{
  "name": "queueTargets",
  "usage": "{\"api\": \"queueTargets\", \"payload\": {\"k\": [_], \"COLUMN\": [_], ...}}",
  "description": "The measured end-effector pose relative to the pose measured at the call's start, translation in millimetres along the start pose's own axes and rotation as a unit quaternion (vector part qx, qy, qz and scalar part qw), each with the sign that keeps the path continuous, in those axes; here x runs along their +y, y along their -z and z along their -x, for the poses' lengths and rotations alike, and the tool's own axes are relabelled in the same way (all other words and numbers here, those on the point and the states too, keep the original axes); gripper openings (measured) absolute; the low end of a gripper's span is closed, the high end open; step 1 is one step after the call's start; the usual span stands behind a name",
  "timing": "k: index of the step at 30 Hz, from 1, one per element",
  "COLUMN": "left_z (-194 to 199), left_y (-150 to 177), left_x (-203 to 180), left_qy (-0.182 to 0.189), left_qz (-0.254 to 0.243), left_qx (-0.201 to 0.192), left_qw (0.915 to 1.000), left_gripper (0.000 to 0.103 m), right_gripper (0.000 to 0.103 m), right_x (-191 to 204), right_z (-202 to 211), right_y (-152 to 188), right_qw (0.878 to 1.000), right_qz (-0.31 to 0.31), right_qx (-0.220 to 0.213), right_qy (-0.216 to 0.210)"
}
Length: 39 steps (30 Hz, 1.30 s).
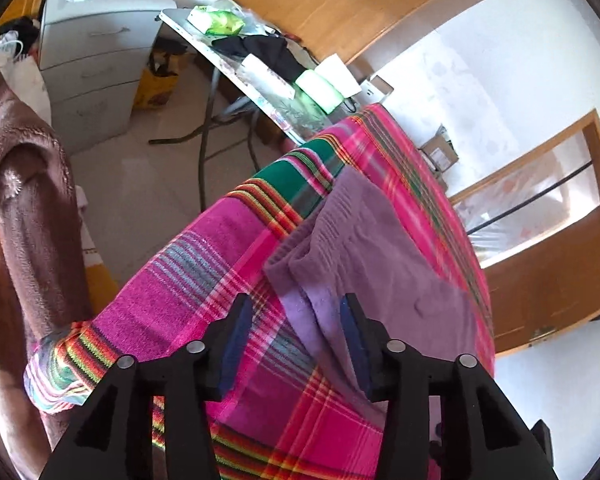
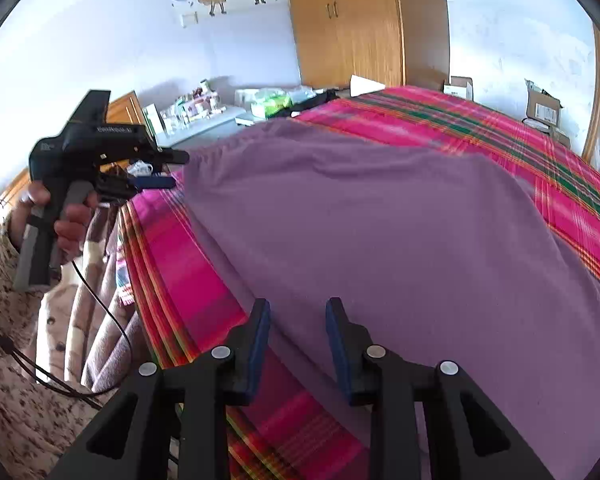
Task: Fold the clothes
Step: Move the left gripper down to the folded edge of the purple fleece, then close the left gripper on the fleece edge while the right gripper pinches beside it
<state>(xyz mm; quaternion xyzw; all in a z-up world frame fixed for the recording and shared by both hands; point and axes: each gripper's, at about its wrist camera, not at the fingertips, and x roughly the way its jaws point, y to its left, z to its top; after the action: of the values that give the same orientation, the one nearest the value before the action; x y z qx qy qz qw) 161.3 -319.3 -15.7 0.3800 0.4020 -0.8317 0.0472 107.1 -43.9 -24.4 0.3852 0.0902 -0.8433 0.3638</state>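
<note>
A purple garment [image 2: 400,232] lies spread on a pink plaid bedspread [image 2: 180,264]; in the left wrist view the garment [image 1: 380,248] shows its gathered waistband end. My left gripper [image 1: 296,308] is open and empty, just above the garment's near corner. It also shows in the right wrist view [image 2: 172,170], hand-held at the garment's left corner, fingers apart. My right gripper [image 2: 298,312] is open and empty, hovering over the garment's near edge.
A folding table [image 1: 236,72] with packets and dark cloth stands beyond the bed. A grey drawer unit [image 1: 96,64], wooden wardrobe [image 2: 352,24] and cardboard boxes [image 2: 542,106] line the walls. A brown blanket [image 1: 16,208] hangs at the left.
</note>
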Motion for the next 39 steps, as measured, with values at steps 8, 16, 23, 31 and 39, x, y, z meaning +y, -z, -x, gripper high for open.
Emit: {"api": "queueTargets", "payload": {"k": [8, 16, 23, 31, 39], "left_z": [-10.6, -12.6, -12.7, -12.2, -11.9], "left_y": [-10.9, -14.3, -17.8, -22.1, -26.2], "left_x": [4.7, 11.2, 12.5, 10.6, 12.7], "left_qy": [0.036, 0.056, 0.06, 0.059, 0.069], "left_qz": [0.041, 0.068, 0.068, 0.058, 0.058], "left_qx": [0.013, 0.011, 0.007, 0.008, 0.016], "left_qw": [0.9984, 0.996, 0.9959, 0.9966, 0.9958], "left_gripper": [0.049, 0.047, 0.039, 0.035, 0.035], "right_gripper": [0.032, 0.032, 0.035, 0.04, 0.043], "right_x": [4.4, 20.7, 50.5, 92.7, 116.6], "right_z": [-15.0, -17.2, -40.9, -80.6, -116.5], "right_y": [-6.3, -17.6, -45.0, -76.5, -91.7], "right_qw": [1.0, 0.999, 0.997, 0.991, 0.986], "right_qz": [-0.003, 0.025, 0.07, 0.125, 0.159], "right_qx": [0.012, 0.007, -0.007, -0.003, 0.03], "right_qy": [0.007, -0.019, -0.033, -0.037, -0.031]}}
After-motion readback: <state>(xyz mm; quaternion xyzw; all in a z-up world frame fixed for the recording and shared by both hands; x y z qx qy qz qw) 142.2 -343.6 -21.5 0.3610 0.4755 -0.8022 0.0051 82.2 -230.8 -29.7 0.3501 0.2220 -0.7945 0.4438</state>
